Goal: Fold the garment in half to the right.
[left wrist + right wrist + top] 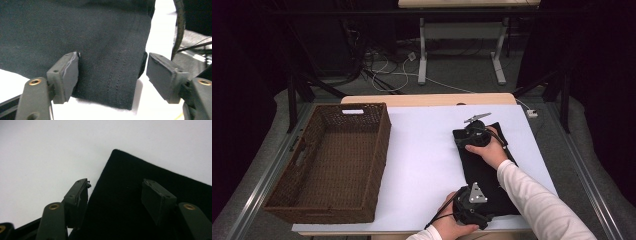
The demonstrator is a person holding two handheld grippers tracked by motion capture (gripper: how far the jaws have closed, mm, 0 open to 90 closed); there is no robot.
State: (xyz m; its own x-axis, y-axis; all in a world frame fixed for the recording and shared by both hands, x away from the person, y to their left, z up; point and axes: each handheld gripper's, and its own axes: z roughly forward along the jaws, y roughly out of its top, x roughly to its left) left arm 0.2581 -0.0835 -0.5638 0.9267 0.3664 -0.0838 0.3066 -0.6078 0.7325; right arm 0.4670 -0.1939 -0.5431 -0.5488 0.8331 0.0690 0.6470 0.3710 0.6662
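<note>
a dim room with dark surrounds, loose cables on the grey floor and a white-legged desk at the back frames a pale wooden table (362, 99) laid with a white sheet (422, 160). a brown woven wicker basket (377, 150) with cut-out handles stands on the left part of that sheet. on the right part lies a folded black cloth (482, 172), a long narrow strip whose long axis runs from the near table edge away toward the far side, leaning slightly left at its far end. the left gripper (472, 202) sits at the cloth's near end; in the left gripper view a stitched hem (117, 75) of the cloth lies between its two black pads (67, 75), which stand moderately apart, one pad at the fabric, the other clear over the white sheet, so nothing is clamped. the right gripper (477, 134) rests at the far end; in the right gripper view a pointed corner (116, 153) of the cloth points away from the jaws, one pad over the fabric and the other at its edge, medium-wide and not pinching.
</note>
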